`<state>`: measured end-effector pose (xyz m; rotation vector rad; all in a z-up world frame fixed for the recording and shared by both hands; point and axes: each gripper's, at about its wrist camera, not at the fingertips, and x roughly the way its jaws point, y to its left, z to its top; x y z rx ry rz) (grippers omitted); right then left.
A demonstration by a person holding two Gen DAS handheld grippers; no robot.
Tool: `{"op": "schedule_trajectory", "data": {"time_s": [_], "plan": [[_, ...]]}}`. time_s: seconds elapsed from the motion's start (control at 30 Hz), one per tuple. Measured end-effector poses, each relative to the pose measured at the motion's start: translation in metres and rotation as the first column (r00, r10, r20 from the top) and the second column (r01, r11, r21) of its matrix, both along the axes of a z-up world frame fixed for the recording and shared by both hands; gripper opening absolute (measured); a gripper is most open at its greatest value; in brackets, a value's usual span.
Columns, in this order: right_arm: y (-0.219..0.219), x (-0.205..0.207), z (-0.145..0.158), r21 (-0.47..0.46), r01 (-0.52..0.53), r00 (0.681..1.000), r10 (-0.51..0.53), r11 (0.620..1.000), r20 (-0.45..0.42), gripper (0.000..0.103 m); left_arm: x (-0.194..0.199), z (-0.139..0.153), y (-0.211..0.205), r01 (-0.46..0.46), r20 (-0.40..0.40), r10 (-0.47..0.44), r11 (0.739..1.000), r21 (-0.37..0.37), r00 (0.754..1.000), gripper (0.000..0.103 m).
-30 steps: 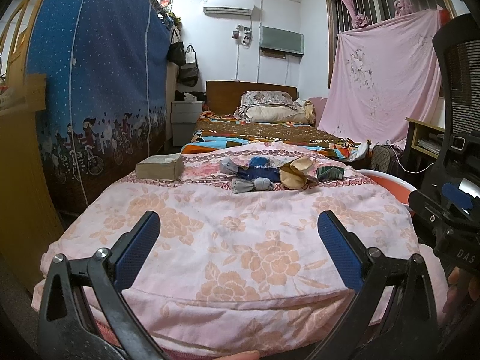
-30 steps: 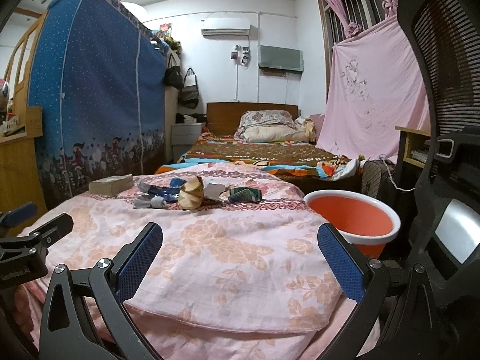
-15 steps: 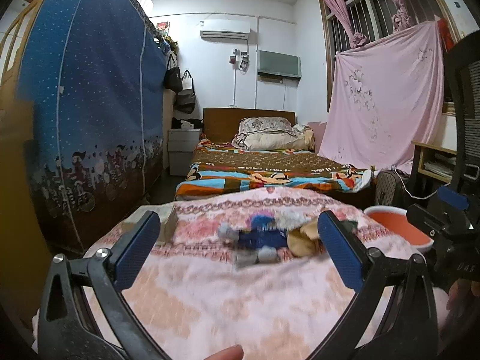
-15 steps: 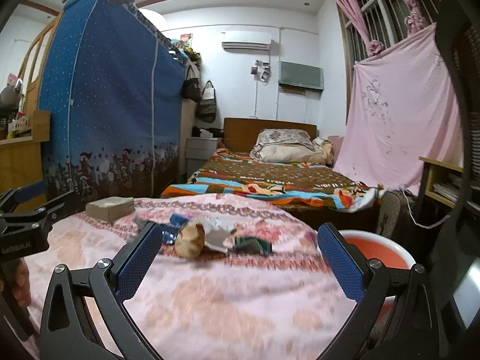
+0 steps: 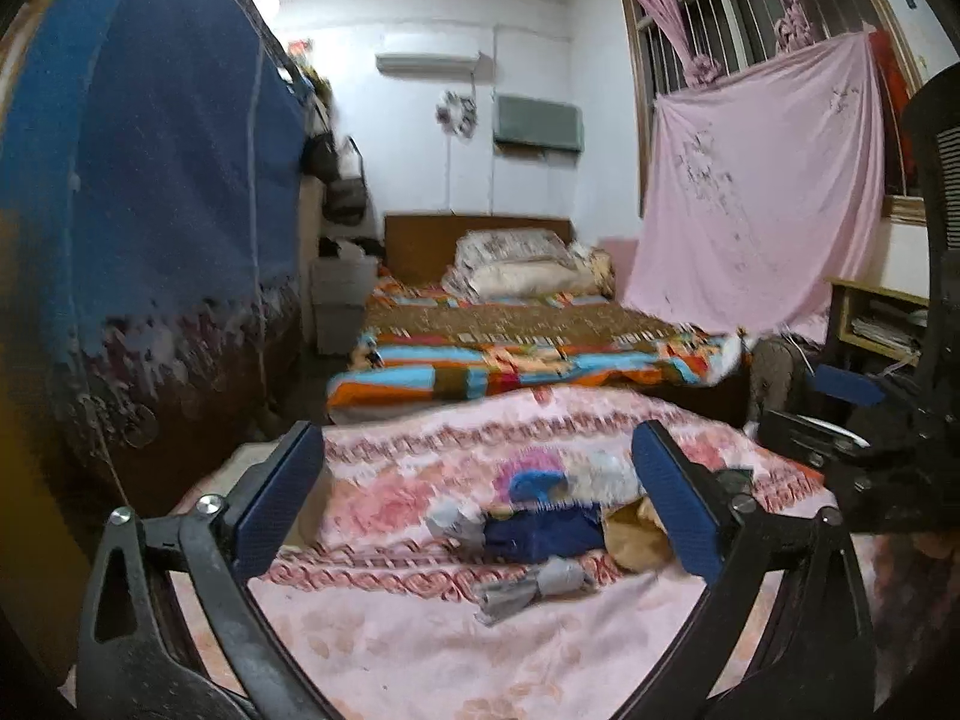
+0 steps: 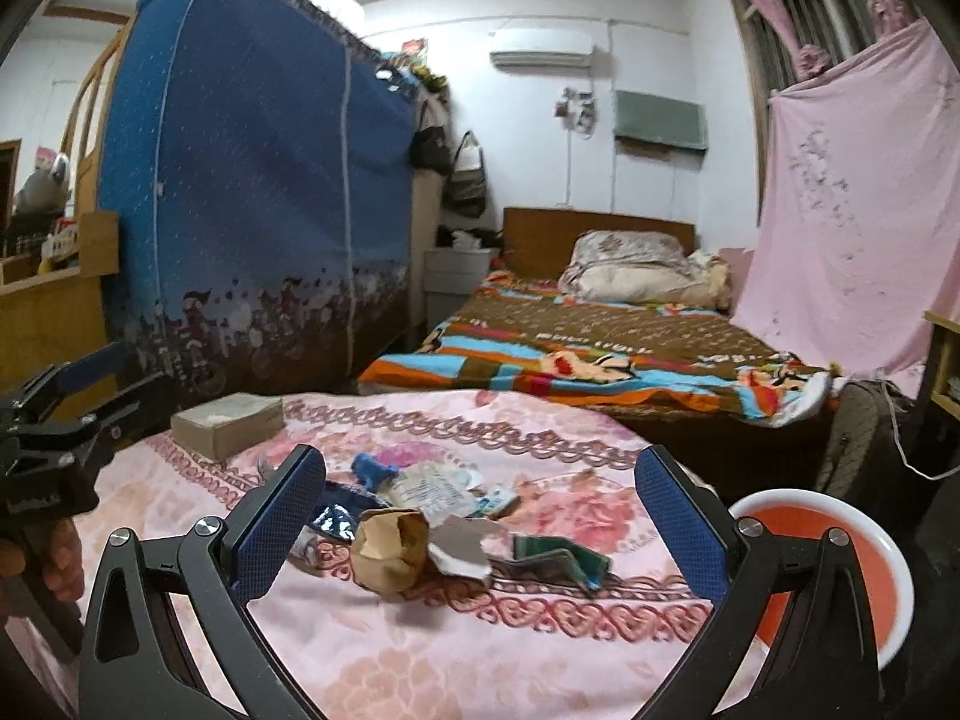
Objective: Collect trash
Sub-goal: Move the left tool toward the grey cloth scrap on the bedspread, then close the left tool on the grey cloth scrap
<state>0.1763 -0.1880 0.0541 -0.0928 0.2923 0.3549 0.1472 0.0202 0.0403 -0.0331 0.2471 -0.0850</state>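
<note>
A heap of trash lies on the pink flowered quilt (image 6: 420,660): a crumpled brown paper bag (image 6: 390,546), a grey paper scrap (image 6: 459,549), a green wrapper (image 6: 558,561), a blue scrap (image 6: 372,468). The left wrist view shows the same heap with a dark blue wrapper (image 5: 540,531) and a silver wrapper (image 5: 534,585). My left gripper (image 5: 477,501) hovers just short of the heap, its jaws wide but closing, nothing pressed between them. My right gripper (image 6: 480,522) is open, the heap ahead between its fingers, untouched. The left gripper (image 6: 54,450) also shows at that view's left edge.
An orange basin with a white rim (image 6: 840,564) stands on the floor right of the quilt. A tan box (image 6: 231,423) sits on the quilt's far left. Behind are a bed with a striped cover (image 6: 600,360), a blue wardrobe (image 6: 258,210) and a black mesh chair (image 5: 936,240).
Both grippers have moved forward over the quilt toward the heap of trash, which now looks larger and closer. The left jaws stand slightly narrower.
</note>
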Motion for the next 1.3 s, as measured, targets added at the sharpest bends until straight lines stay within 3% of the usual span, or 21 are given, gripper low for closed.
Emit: {"op": "schedule_trajectory", "data": {"time_s": [0.07,0.1,0.23,0.53,0.63,0.73,0.87,1.3], "plan": [[0.007,0.010,-0.004,-0.013,-0.028,0.999,0.027,1.000,-0.036,0.082,0.008,-0.007,0.001,0.045,-0.066,-0.046,0.999,-0.016,0.997,0.075],[0.010,0.016,-0.007,-0.014,-0.044,0.997,0.043,0.999,-0.064,0.077,0.013,-0.012,0.000,0.066,-0.105,-0.069,0.998,-0.024,0.992,0.067],[0.023,0.035,-0.020,-0.020,-0.094,0.982,0.089,0.995,-0.165,0.056,0.031,-0.028,-0.006,0.136,-0.247,-0.144,0.989,-0.050,0.958,0.054],[0.040,0.057,-0.037,-0.060,-0.154,0.946,0.130,0.986,-0.295,0.050,0.048,-0.052,-0.013,0.187,-0.423,-0.223,0.974,-0.126,0.878,0.049],[0.042,0.061,-0.040,-0.057,-0.165,0.936,0.138,0.985,-0.325,0.038,0.053,-0.058,-0.015,0.201,-0.468,-0.239,0.971,-0.131,0.851,0.041],[0.043,0.061,-0.042,-0.043,-0.181,0.928,0.157,0.982,-0.338,0.026,0.057,-0.064,-0.014,0.201,-0.507,-0.235,0.972,-0.122,0.829,0.026],[0.041,0.055,-0.041,-0.028,-0.190,0.930,0.171,0.981,-0.324,0.024,0.057,-0.065,-0.012,0.193,-0.520,-0.230,0.973,-0.125,0.823,0.000],[0.037,0.050,-0.043,-0.016,-0.171,0.936,0.157,0.985,-0.316,0.024,0.058,-0.067,-0.013,0.189,-0.525,-0.220,0.975,-0.113,0.822,0.000]]}}
